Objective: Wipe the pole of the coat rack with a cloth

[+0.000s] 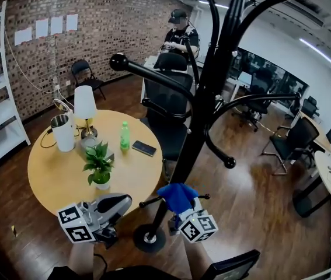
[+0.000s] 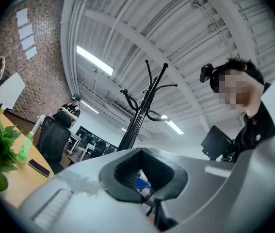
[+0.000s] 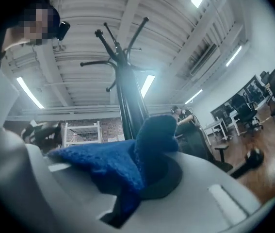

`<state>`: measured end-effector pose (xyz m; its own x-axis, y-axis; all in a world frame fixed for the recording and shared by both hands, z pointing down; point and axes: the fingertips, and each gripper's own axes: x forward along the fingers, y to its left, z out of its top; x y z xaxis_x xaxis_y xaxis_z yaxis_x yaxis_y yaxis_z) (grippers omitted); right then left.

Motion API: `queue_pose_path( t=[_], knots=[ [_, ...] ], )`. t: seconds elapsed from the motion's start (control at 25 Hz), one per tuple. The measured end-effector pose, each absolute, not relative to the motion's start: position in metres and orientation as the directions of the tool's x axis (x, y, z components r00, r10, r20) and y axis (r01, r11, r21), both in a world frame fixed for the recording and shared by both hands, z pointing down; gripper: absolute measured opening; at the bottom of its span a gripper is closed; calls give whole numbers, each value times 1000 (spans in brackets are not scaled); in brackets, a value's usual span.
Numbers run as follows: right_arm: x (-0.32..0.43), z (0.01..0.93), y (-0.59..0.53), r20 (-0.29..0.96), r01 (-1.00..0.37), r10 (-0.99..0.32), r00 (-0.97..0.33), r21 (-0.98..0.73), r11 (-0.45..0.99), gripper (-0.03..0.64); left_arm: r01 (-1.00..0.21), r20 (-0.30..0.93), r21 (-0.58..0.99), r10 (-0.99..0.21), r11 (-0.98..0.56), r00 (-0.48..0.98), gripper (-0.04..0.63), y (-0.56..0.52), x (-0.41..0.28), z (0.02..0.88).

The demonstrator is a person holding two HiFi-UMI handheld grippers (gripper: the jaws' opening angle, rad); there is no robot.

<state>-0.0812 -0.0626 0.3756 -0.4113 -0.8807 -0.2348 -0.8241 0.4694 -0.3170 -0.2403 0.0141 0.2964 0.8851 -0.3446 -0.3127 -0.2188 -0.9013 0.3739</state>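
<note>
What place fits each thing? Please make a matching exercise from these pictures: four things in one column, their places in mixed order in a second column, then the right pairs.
Things:
1. cloth
2. bottle
3. coat rack
4. lamp

Places:
a. on the floor, beside the table
b. on the table, next to the phone
c. held by the right gripper
d. on the table, behind the plant

Pairs: 1-c, 2-b, 3-a, 4-d
</note>
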Motion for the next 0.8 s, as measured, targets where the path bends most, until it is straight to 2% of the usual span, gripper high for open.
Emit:
queue_pose_path(
  t=[0.24, 0.48, 0.64, 0.8],
  knots=[
    [-81, 470, -63, -56, -804, -906, -419, -442, 399, 23, -224, -291, 398, -354, -890, 889, -6, 19, -241, 305],
    [-76, 474, -64, -33, -786, -912, -409, -496, 370, 23, -231, -290, 397, -360, -888, 887, -7, 22, -248, 300],
    [-71, 400, -60, -195, -730, -904, -381, -536, 423, 23, -228, -293, 393, -357, -891, 887, -7, 26, -262, 298],
    [-68, 268, -58, -407, -770, -846, -344, -392, 502, 23, -196, -317, 363, -318, -911, 894, -6, 30, -275, 295]
  ],
)
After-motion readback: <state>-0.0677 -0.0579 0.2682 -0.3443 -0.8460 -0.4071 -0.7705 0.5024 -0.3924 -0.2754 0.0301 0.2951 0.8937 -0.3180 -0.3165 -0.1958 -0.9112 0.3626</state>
